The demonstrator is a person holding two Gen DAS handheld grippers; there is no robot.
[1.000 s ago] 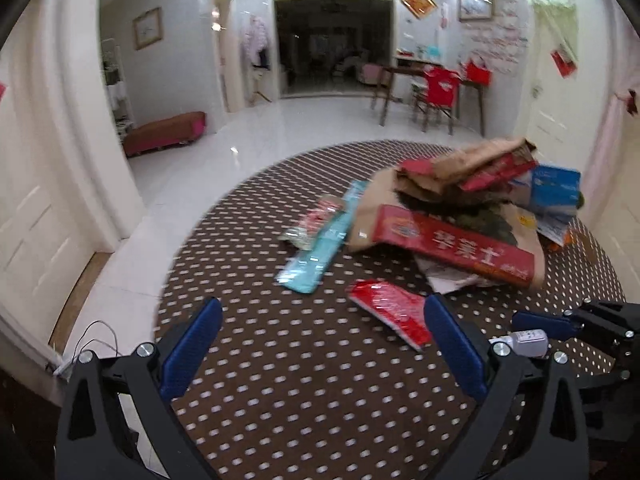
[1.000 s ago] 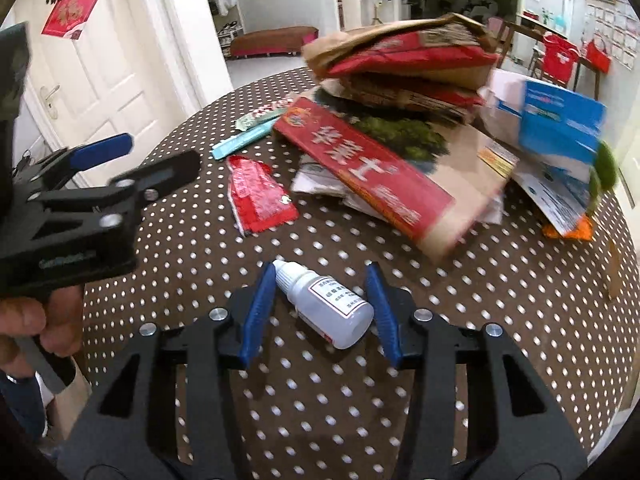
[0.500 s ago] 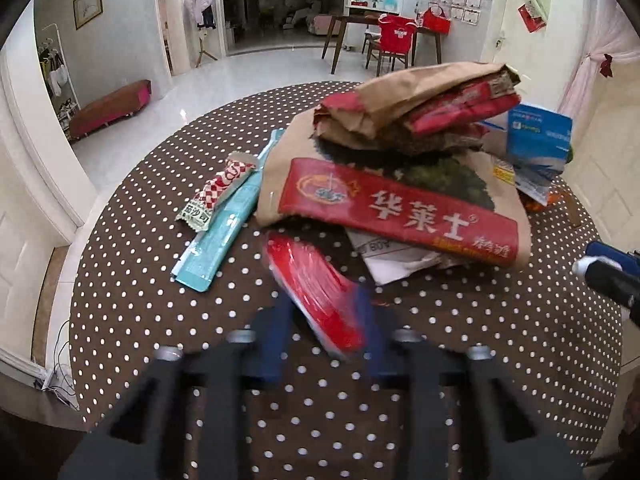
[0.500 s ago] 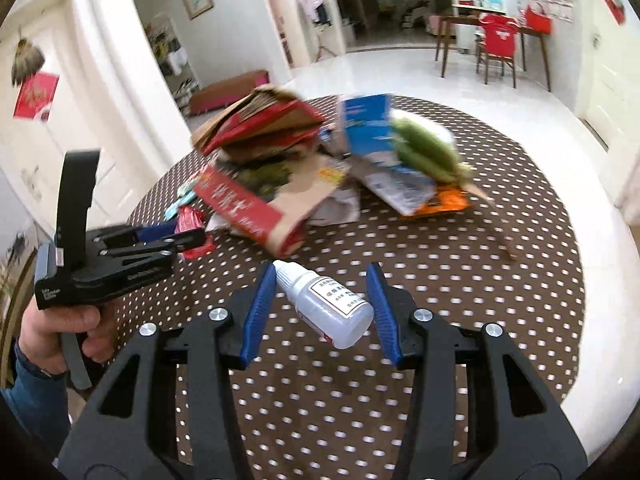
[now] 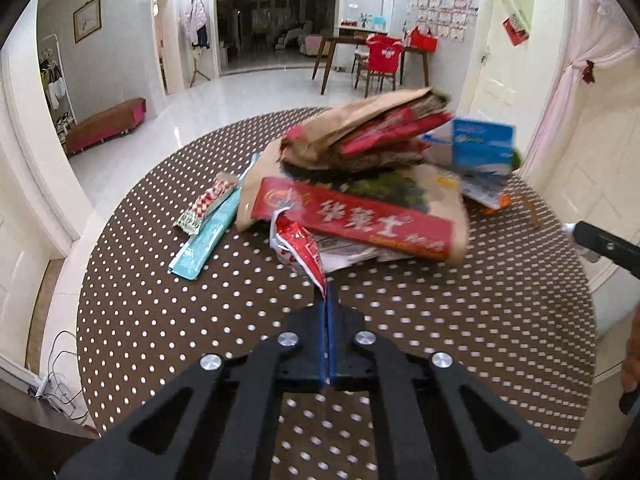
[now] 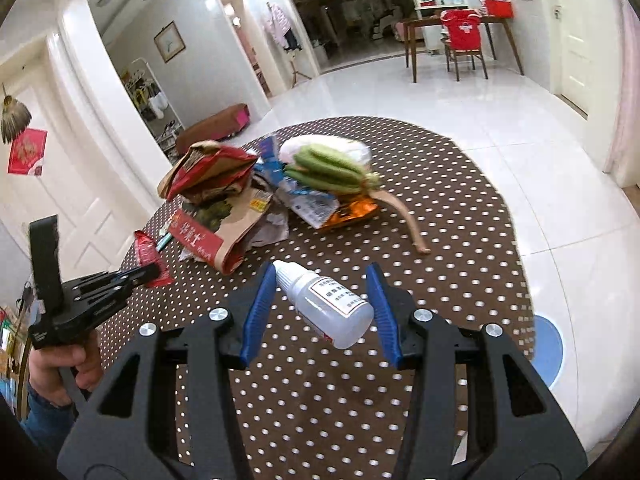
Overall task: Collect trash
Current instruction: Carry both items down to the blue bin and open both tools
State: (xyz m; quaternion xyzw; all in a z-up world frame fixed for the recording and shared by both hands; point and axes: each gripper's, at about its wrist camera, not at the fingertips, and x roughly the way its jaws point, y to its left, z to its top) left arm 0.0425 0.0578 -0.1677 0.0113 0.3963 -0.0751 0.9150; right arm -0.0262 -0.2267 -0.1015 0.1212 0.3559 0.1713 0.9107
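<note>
Left wrist view: teal packet (image 5: 206, 243) flat on dotted table (image 5: 160, 320), left gripper (image 5: 327, 300) clenched on corner of red wrapper (image 5: 298, 250), paper bag pile (image 5: 360, 184) beyond. Right wrist view: right gripper (image 6: 322, 304) grasping white bottle (image 6: 328, 308) above table, green vegetables (image 6: 332, 170) farther off

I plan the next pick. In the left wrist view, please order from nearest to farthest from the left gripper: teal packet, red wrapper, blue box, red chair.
1. red wrapper: pinched at the tip of the left gripper, its jaws just closed.
2. teal packet: on the table, to the left.
3. blue box: far right of the pile.
4. red chair: across the room.
</note>
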